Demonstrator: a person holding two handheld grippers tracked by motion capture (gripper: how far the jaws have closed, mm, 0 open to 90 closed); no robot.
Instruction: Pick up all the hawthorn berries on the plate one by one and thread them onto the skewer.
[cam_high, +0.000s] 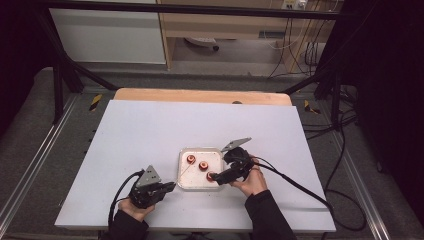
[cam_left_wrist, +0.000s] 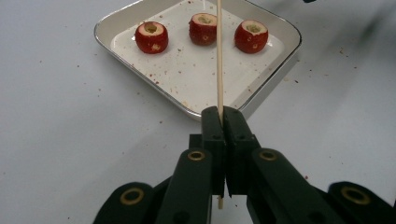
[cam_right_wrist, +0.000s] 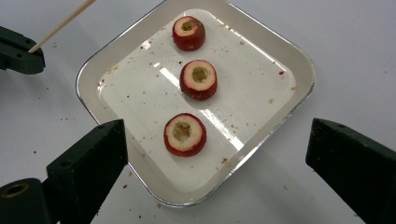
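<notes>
High view overhead, far; both gripper views close, sharing tray from opposite sides.

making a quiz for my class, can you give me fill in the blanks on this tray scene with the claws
1. The white tray holds ____ red cored fruit pieces.
2. The left claw is shut on a thin wooden ____.
3. The right claw hovers over the tray with its jaws ____.
4. The skewer is held in the ____ claw.

Missing words: three; skewer; open; left
</notes>
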